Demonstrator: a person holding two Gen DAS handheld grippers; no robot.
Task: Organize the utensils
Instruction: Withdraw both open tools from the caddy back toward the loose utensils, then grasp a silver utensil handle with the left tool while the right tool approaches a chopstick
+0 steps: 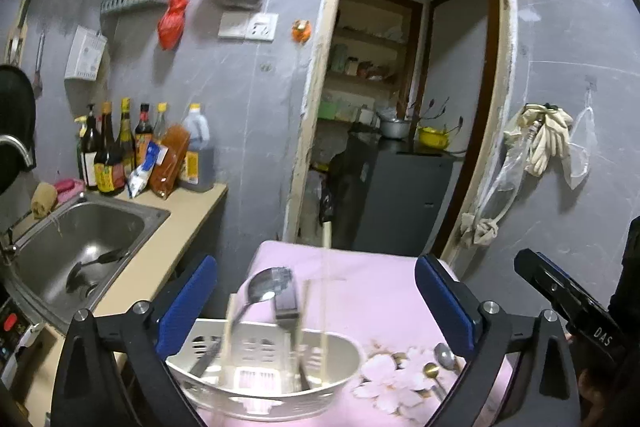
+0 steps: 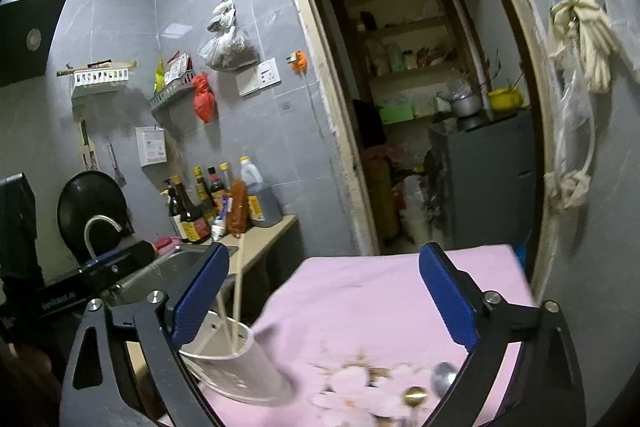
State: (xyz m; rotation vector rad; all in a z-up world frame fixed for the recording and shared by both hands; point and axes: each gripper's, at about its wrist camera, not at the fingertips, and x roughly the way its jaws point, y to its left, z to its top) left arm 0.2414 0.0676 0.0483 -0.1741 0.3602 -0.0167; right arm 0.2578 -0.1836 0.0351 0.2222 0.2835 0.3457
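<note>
A white slotted utensil holder [image 1: 280,367] stands on the pink floral tablecloth [image 1: 372,291]. It holds a large steel spoon [image 1: 264,287], a fork, a dark-handled utensil and several pale chopsticks [image 1: 326,307]. My left gripper [image 1: 316,301] is open and empty just above the holder. A silver spoon [image 1: 445,355] and a small gold spoon [image 1: 432,371] lie on the cloth to the holder's right. My right gripper [image 2: 324,295] is open and empty above the cloth; the holder [image 2: 240,367] sits at its lower left, the two spoons [image 2: 442,379] at its lower right.
A steel sink [image 1: 76,251] with a ladle sits in the beige counter [image 1: 176,243] on the left. Sauce bottles [image 1: 120,151] stand at the counter's back. An open doorway [image 1: 400,107] is behind the table. Gloves and bags [image 1: 540,139] hang on the right wall.
</note>
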